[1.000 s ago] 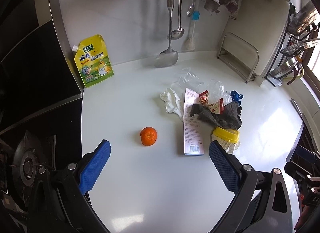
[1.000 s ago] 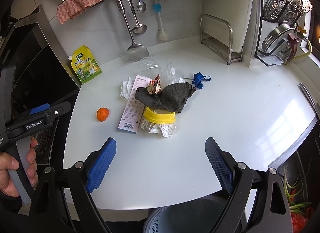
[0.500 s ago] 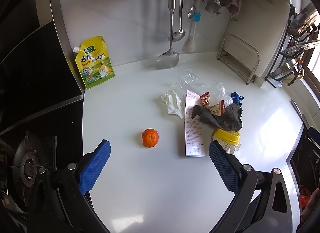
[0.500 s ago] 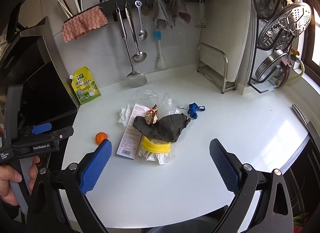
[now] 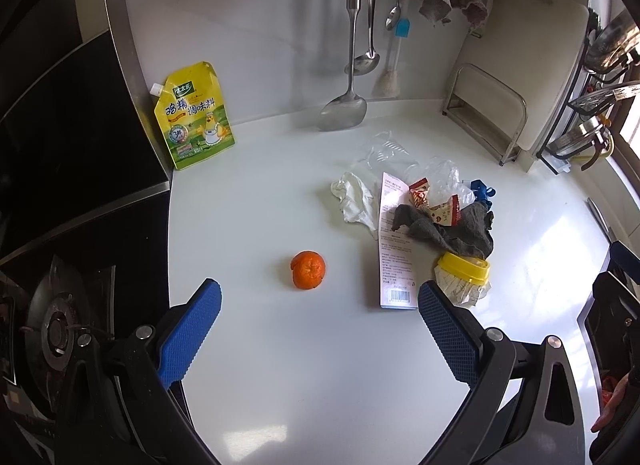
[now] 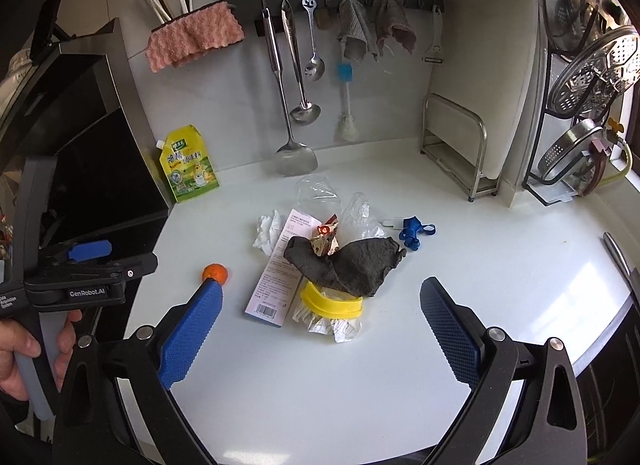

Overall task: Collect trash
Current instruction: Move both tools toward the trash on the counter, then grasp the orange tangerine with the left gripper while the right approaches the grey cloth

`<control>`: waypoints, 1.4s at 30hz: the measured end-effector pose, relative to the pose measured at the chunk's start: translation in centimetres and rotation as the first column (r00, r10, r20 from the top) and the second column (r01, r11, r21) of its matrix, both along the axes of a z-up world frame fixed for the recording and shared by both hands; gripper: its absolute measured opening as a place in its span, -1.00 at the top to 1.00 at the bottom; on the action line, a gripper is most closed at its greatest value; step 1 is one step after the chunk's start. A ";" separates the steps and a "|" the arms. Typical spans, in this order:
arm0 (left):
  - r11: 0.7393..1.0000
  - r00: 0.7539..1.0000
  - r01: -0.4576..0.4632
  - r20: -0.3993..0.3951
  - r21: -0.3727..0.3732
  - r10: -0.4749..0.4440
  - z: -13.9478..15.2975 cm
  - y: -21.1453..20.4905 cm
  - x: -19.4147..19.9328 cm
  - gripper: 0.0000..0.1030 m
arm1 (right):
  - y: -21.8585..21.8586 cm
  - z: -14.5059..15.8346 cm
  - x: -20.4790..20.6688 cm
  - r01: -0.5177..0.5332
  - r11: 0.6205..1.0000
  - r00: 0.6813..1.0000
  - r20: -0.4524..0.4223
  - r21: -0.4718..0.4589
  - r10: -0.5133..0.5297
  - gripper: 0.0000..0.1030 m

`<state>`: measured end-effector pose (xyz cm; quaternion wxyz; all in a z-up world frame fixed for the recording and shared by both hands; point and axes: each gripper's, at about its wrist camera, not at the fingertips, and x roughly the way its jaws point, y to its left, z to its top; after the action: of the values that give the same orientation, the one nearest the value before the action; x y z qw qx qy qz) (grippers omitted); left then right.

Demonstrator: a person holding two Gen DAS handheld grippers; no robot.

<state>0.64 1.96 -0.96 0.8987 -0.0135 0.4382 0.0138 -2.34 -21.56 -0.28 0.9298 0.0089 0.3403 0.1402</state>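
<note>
White worktop (image 6: 460, 265) with a heap of trash at its centre; the dark grey rag (image 6: 352, 265) serves as landmark. Under the near edge of the rag sits a yellow lid (image 6: 332, 302) on crumpled paper; touching the rag's left side lies a pink printed leaflet (image 6: 276, 269), and beyond that a crumpled white tissue (image 6: 266, 229). On top of the rag rests a red-and-cream snack wrapper (image 6: 326, 241); behind it lie clear plastic film (image 6: 360, 217) and, to the right, a blue clip-like piece (image 6: 414, 231). Well to the left of the rag, apart from the heap, sits a small orange (image 5: 308, 269), seemingly a mandarin with split peel.

The right gripper (image 6: 320, 329) hangs above the near worktop, aimed at the heap. Its jaws have just been opening and now stand fully spread with nothing between them, probably a readiness posture for a bulky, soft first grasp. The left gripper (image 5: 320, 329), held by a hand (image 6: 24, 349) at the left, likewise has its jaws released and empty, with the orange just ahead of them. This division suggests the left takes the stray item and the right takes the heap.

No trash has yet been collected. A seasoning pouch (image 5: 194, 115) leaning on the wall, far left of the rag, appears to be stock rather than waste.
</note>
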 end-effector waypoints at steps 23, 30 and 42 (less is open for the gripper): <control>0.999 0.992 0.037 -0.124 0.031 -0.033 -7.3 3.5 4.6 -0.88 | 1.4 -4.1 4.0 0.001 1.000 0.985 -0.172 0.009 0.001 -0.83; 0.995 0.981 0.080 -0.184 0.054 -0.068 -10.7 3.0 7.5 -0.88 | 1.2 -4.6 4.8 0.032 0.999 0.980 -0.195 0.008 -0.030 -0.83; 0.990 0.965 0.132 -0.234 0.048 -0.117 -14.3 2.8 10.8 -0.17 | -0.3 -6.2 6.4 0.081 0.997 0.969 -0.234 0.012 -0.076 -0.83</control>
<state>11.44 4.72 -15.25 0.8408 0.0441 0.5389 -0.0274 4.09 -21.85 -6.45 0.8880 0.0487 0.4452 0.1046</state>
